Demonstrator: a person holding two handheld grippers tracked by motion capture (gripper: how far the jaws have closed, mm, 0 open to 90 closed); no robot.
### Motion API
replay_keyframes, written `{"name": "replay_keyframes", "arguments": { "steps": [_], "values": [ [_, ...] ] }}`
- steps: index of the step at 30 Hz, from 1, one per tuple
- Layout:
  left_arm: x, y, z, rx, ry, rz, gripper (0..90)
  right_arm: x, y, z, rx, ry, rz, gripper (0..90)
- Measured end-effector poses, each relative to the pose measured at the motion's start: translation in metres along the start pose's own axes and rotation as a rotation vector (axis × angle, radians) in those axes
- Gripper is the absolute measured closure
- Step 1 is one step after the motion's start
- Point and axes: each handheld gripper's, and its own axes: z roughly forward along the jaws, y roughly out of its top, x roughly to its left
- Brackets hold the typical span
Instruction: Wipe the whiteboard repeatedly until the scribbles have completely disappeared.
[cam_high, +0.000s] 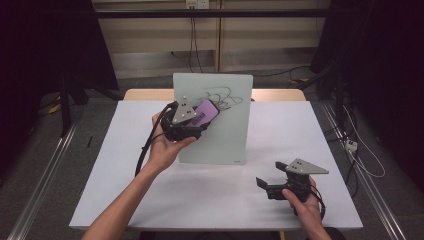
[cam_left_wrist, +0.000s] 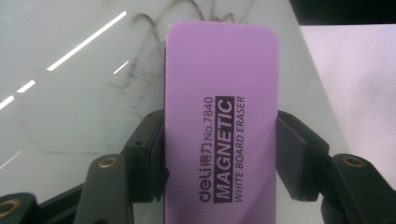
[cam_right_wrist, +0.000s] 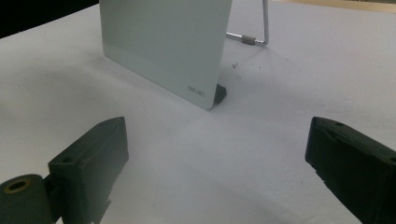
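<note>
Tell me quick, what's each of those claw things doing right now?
Left gripper: closed on the purple eraser, held against the whiteboard.
Right gripper: open, holding nothing, low over the table.

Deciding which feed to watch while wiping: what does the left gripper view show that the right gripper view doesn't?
Left gripper view: the purple eraser clamped between the left gripper jaws, against scribbles and smeared marks on the whiteboard.

Right gripper view: the right gripper open and holding nothing, the board's lower corner, its foot and metal stand.

Both: the whiteboard and white table.
</note>
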Motion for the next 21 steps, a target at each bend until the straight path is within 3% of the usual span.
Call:
{"name": "replay_keyframes", "arguments": {
  "steps": [12, 15, 17, 21],
  "values": [
    [0.041, 0.014, -0.029, -0.046, 0.115, -0.05, 41.0, 0.0, 0.0, 0.0, 0.001, 0.004, -0.001, 5.8],
    [0.041, 0.014, -0.028, -0.055, 0.123, -0.06, 40.9, 0.0, 0.0, 0.0, 0.002, 0.004, 0.002, 5.8],
    [0.037, 0.015, -0.026, -0.048, 0.135, -0.043, 40.9, 0.001, 0.0, 0.0, 0.004, 0.003, 0.002, 5.8],
    [0.028, 0.018, -0.018, -0.037, 0.115, -0.025, 40.8, 0.001, 0.0, 0.0, 0.003, 0.003, 0.0, 5.8]
  ]
}}
